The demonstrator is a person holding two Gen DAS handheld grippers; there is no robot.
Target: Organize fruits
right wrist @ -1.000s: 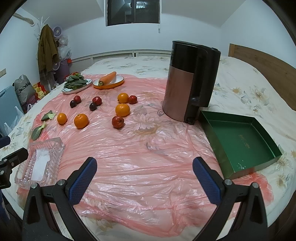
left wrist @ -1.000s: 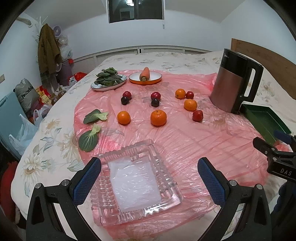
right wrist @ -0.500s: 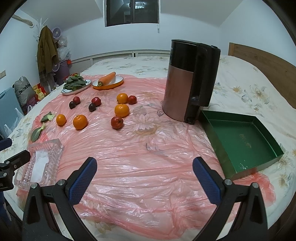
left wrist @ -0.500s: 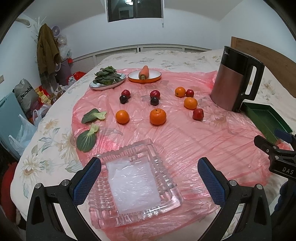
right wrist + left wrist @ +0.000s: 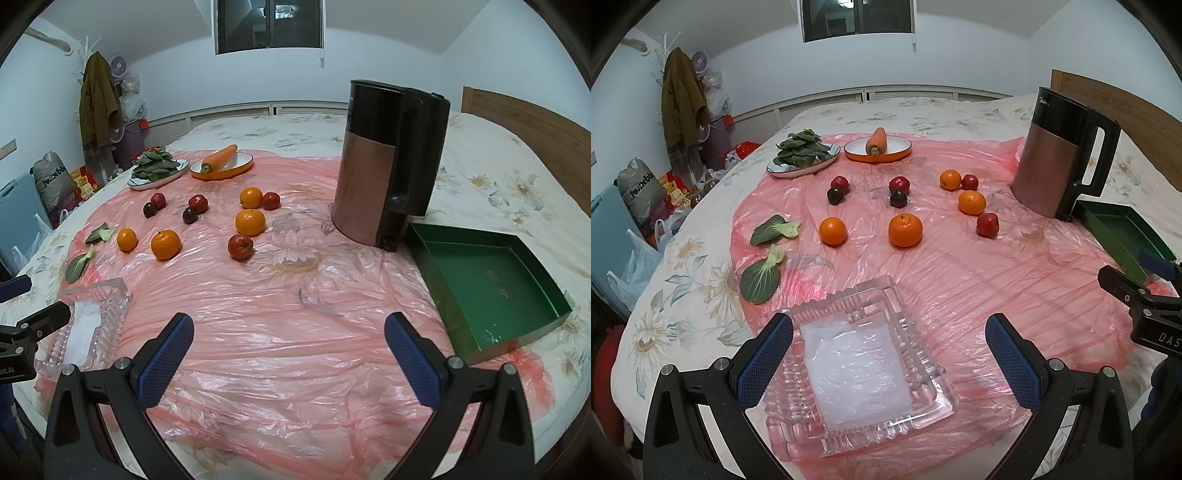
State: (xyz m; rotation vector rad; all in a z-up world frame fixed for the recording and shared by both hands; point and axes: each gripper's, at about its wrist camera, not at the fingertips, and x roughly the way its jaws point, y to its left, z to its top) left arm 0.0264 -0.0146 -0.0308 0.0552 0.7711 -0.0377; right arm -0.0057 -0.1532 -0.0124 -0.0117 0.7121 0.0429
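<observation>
The fruits, four oranges (image 5: pixel 905 230) and several small red and dark ones (image 5: pixel 240 246), are being seen scattered loose on the pink plastic sheet (image 5: pixel 295 314) spread over the bed, none yet gathered. From the left claw (image 5: pixel 888 354) they are lying at 12 o'clock, beyond the glass dish (image 5: pixel 857 354), which is sitting directly between its fingers. From the right claw (image 5: pixel 288 350) they are lying at 11 o'clock, with bare sheet between. Both claws are being held released, wide apart and empty. Neither is judged clearly nearer; the red fruit at the near right is probably best reached by the right claw. The green tray (image 5: pixel 487 280) at 2 o'clock is being shown whole only in the right view; the dish's white lining is being shown plainly only in the left.
</observation>
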